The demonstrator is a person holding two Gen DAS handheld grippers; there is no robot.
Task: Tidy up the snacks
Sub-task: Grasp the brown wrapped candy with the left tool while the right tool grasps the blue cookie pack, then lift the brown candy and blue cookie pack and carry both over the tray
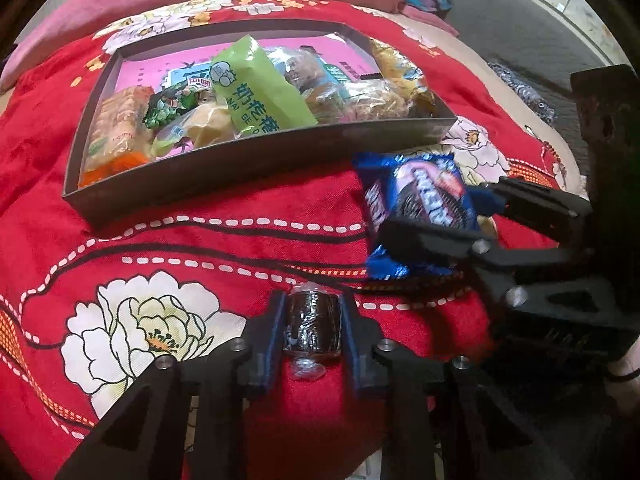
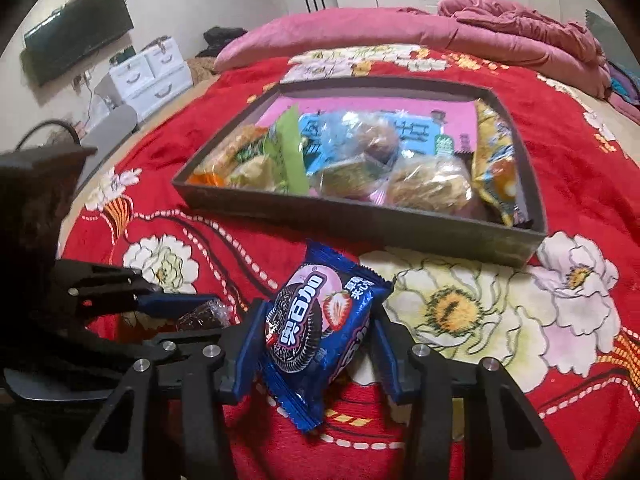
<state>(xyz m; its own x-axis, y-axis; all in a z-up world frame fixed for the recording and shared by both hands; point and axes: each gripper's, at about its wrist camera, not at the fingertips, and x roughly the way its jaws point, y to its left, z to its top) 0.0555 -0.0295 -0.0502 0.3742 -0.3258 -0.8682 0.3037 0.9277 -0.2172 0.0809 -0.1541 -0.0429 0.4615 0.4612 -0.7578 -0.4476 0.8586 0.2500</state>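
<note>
Red bedspread (image 1: pixel 200 248) open beside box rim (image 1: pixel 224 176)

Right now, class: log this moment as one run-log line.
left tongs: shut on dark wrapped candy | right tongs: gripping blue cookie packet | tray: part-filled

Home bedroom — bed (image 2: pixel 560 184), pillow (image 2: pixel 320 36), drawers (image 2: pixel 150 76).
</note>
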